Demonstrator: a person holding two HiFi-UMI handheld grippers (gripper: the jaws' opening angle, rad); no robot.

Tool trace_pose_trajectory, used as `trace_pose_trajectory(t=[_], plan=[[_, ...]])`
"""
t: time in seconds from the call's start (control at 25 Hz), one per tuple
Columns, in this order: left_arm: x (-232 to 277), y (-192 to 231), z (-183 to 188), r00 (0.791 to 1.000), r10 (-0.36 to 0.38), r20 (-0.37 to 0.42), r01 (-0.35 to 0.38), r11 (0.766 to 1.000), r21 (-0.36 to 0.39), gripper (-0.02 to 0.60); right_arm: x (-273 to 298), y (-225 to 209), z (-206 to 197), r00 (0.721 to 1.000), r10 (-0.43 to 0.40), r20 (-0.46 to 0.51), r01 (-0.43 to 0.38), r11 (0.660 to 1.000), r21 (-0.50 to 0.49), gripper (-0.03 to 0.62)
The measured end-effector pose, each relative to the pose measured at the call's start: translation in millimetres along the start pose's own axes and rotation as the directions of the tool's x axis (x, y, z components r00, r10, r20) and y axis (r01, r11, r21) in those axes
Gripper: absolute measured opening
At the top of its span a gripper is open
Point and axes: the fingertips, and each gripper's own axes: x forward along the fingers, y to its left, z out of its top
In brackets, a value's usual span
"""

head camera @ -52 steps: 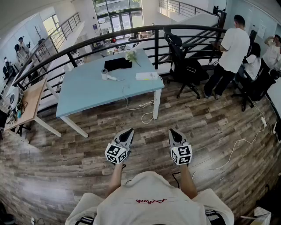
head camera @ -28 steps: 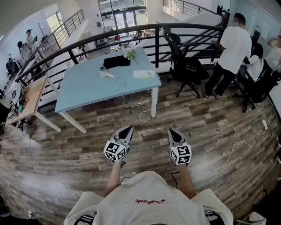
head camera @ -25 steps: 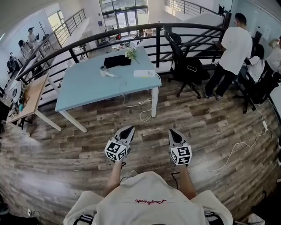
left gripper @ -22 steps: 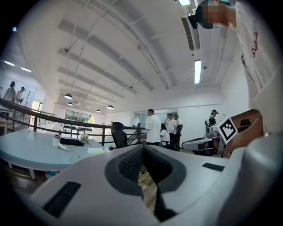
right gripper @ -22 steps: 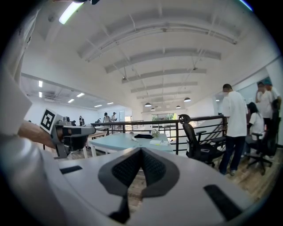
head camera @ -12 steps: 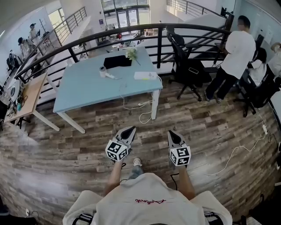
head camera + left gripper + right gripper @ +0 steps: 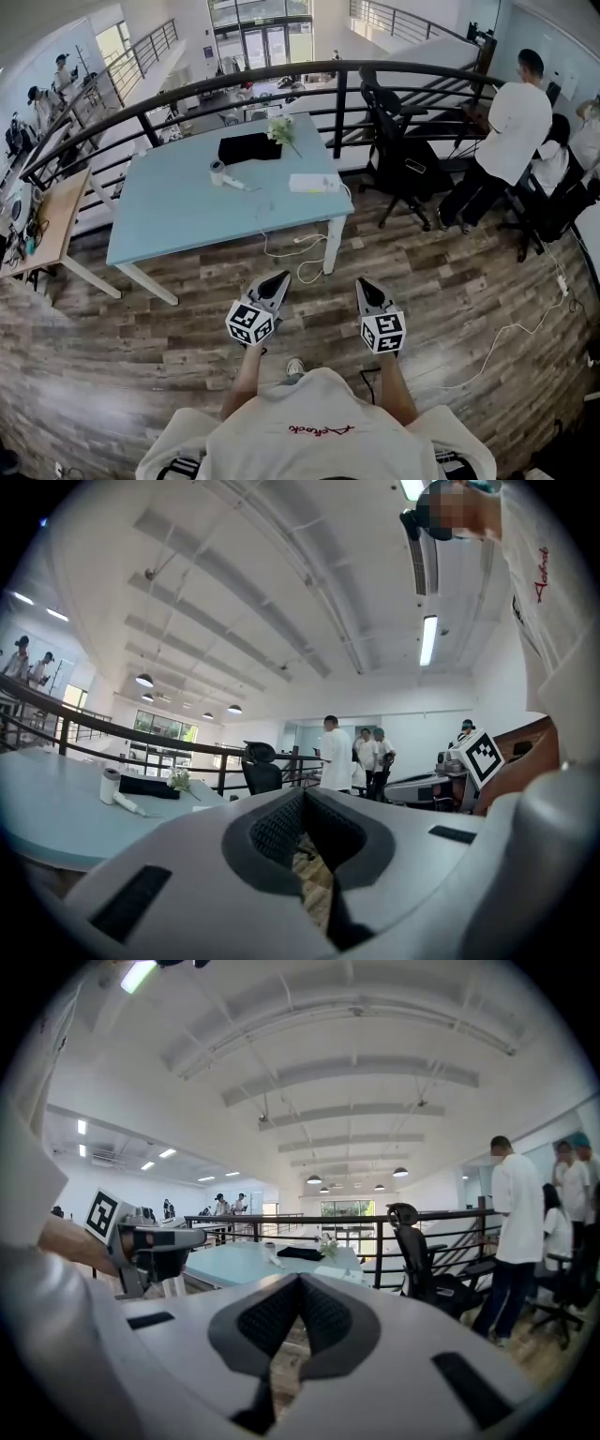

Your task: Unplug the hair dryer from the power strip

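Note:
In the head view a white hair dryer (image 7: 222,173) lies on the light blue table (image 7: 178,211), and its cord runs toward a white power strip (image 7: 314,183) near the table's right edge. White cable (image 7: 292,246) hangs from that edge to the floor. My left gripper (image 7: 272,284) and right gripper (image 7: 364,289) are held side by side over the wooden floor, well short of the table, both shut and empty. The left gripper view shows its jaws (image 7: 305,803) closed, with the hair dryer (image 7: 117,792) far off. The right gripper view also shows closed jaws (image 7: 300,1288).
A black mat (image 7: 249,147) and a small flower bunch (image 7: 281,127) sit at the table's far side. A black railing (image 7: 281,80) runs behind it. A black office chair (image 7: 398,141) and people (image 7: 511,131) stand at the right. A wooden desk (image 7: 47,220) is at the left.
I have walked closer to the blue table, which now sits nearer and larger in view. Both grippers keep the same shut pose in front of me.

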Motion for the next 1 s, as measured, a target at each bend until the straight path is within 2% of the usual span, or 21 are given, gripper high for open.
trace_pose_trajectory(t=[0.6, 1.0], plan=[[33, 100, 10, 0.999, -0.051, 0.006, 0.051, 0.998, -0.023, 0.008, 105, 15, 25, 1.0, -0.03, -0.011, 0.03, 0.999, -0.012, 0.017], [43, 131, -1, 0.997, -0.077, -0.009, 0.076, 0.996, -0.044, 0.008, 139, 26, 14, 0.998, -0.033, -0.044, 0.033, 0.999, -0.008, 0.017]])
